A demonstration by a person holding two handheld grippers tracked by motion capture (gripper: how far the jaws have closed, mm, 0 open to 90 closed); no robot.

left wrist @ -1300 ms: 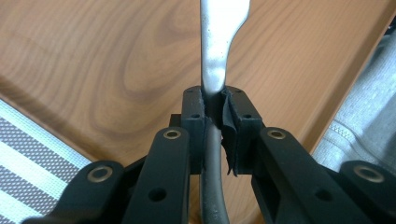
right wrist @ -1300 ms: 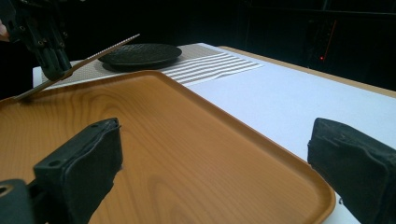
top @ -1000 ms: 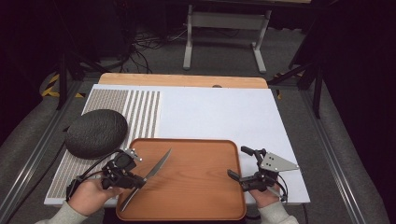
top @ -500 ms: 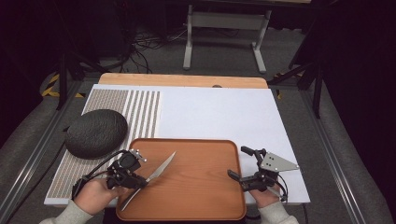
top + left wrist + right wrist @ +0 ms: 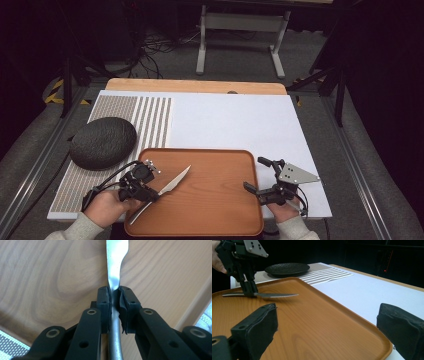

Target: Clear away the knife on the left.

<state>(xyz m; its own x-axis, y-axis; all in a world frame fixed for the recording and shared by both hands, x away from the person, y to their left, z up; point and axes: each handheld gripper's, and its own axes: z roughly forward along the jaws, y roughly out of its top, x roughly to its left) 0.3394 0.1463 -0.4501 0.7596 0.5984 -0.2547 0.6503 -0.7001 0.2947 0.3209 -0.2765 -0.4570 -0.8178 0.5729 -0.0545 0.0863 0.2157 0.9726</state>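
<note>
Since a second ago your left gripper (image 5: 150, 192) has tipped the knife (image 5: 172, 183) a little flatter: the blade pointed steeply toward one o'clock then, and now leans closer to two o'clock, tip lower over the tray (image 5: 220, 210). Left hand (image 5: 107, 207) barely shifted; right gripper (image 5: 257, 180) and right hand (image 5: 282, 210) kept their place.

Left gripper: jaws clamped on the knife where blade meets handle. In the left gripper view the two black pads (image 5: 103, 302) press the metal neck from both sides, blade (image 5: 116, 255) running out to twelve o'clock over wood grain, round handle (image 5: 115, 340) trailing back between the jaws.

Knife sits over the tray's left part, at about nine o'clock from its middle, handle end reaching toward the tray's seven o'clock corner. From the right gripper view the blade (image 5: 277, 295) is serrated, held roughly level just above the tray surface; whether the tip touches the wood you cannot tell.

Right gripper: jaws apart, nothing between them, parked at the tray's right rim, about four o'clock. Its view looks across the tray between both pads (image 5: 259, 325).

Dark round plate (image 5: 102, 142) lies on the striped mat (image 5: 150, 120) at ten o'clock from the tray, well apart from the knife. White board (image 5: 235, 125) under everything.
</note>
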